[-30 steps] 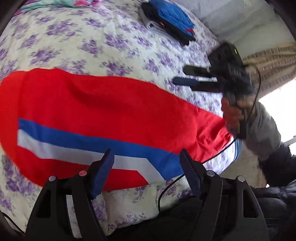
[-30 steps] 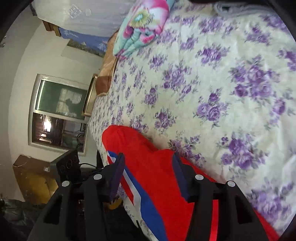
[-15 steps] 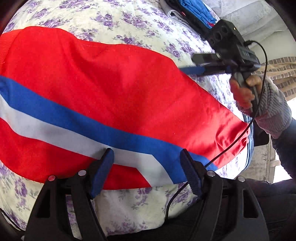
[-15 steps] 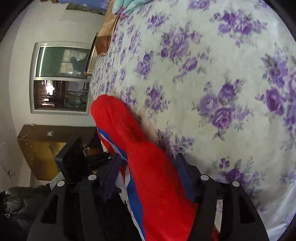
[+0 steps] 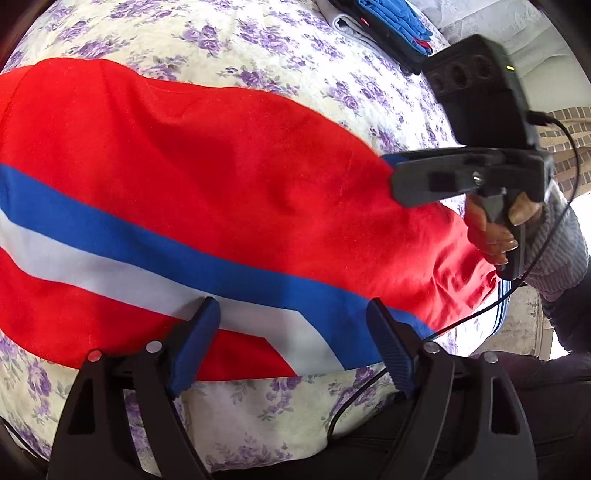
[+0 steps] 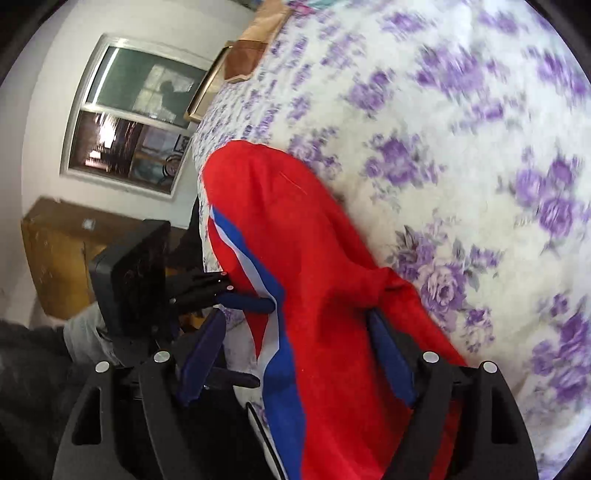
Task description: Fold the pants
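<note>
Red pants (image 5: 207,177) lie flat across the bed (image 5: 258,59). Left gripper (image 5: 291,339) gapes at six o'clock; right gripper (image 6: 295,354) straddles fabric unclenched, so the far edge could slip free.

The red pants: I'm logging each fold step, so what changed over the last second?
Both grippers closed in on the red pants: the left gripper reached its striped near edge, the right gripper now straddles the far edge, open. The pants stayed flat; the folded clothes stayed put.
</note>
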